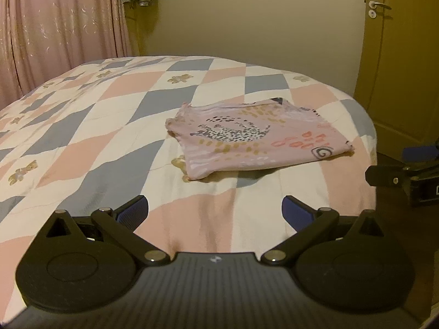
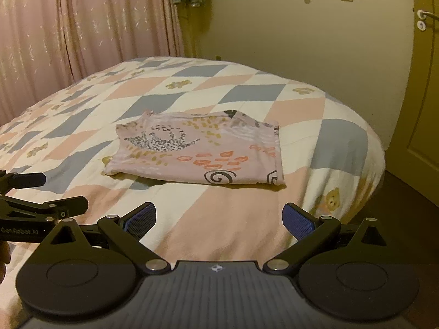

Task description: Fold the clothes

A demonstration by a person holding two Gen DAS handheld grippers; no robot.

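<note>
In the left wrist view, the left gripper (image 1: pixel 215 211) hangs low over the near end of the bed (image 1: pixel 90 126) with its blue-padded fingers (image 1: pixel 133 213) spread wide and nothing between them. The task's thing, a pink printed garment (image 1: pixel 255 142), lies ahead and a little to the right on the diamond-patterned quilt as a compact, flat rectangle, well apart from the fingers; it already lies folded, though whether more folds are meant cannot be told. Its near edge lifts slightly off the quilt, so a finger sliding under could, I judge, catch only the top layer and peel the stack open. The quilt itself is soft and rumpled near the gripper, and a low pinch might gather bedding along with the cloth. In the right wrist view, the right gripper (image 2: pixel 219 219) is likewise spread and empty, with the garment (image 2: pixel 197 150) straight ahead and near the bed's right edge, a pink curtain (image 2: pixel 82 27) far behind. The left tool's black arm shows at the left border, close by, so the two could knock together if both reach for one corner. A tug toward the right could also drag the thin fabric off the rounded edge of the bed.
</note>
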